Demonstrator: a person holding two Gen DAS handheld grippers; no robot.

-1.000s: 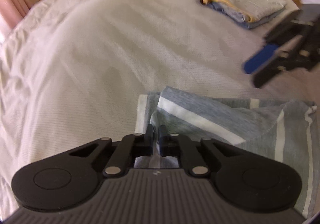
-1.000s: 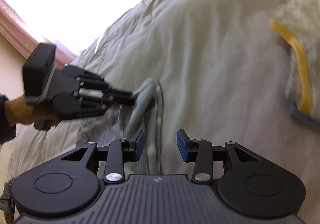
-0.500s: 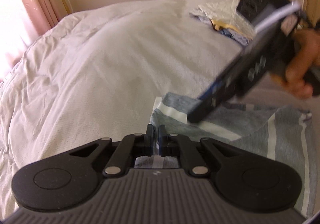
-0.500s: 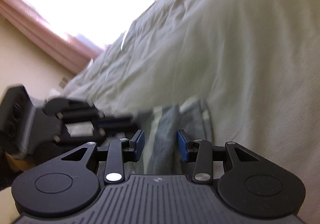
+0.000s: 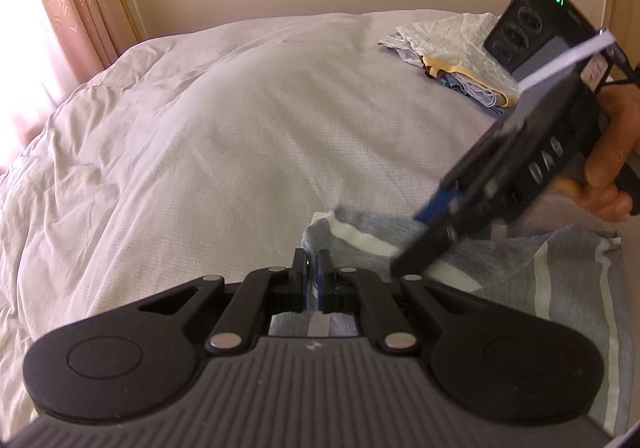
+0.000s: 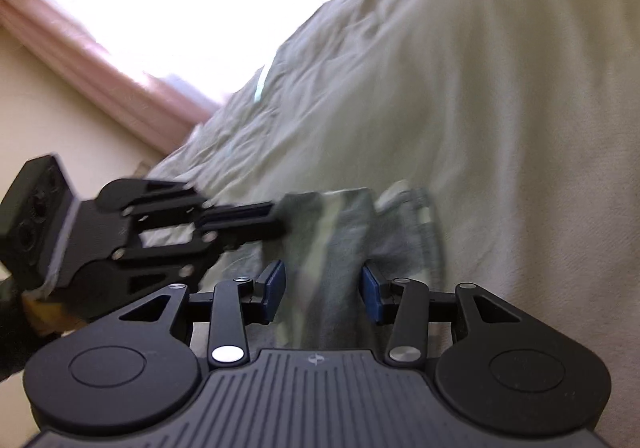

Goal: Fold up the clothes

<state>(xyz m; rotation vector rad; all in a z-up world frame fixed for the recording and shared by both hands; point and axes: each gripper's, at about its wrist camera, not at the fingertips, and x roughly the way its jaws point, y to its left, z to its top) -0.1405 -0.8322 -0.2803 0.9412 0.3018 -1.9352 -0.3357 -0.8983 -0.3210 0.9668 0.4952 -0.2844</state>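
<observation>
We've got a grey-blue striped garment (image 5: 516, 260), soft jersey with broad white bands, lying on the bed near its closest edge and towards the right. It's partly folded: one layer lies doubled over another, with a diagonal fold edge crossing it. Its far-left corner is lifted and bunched. From the right wrist view we see the same corner (image 6: 344, 232) crumpled and blurred. Up at the far right corner of the bed sits a stack of folded clothes (image 5: 448, 48), pale crinkled white on top, yellow trim and blue layers beneath.
</observation>
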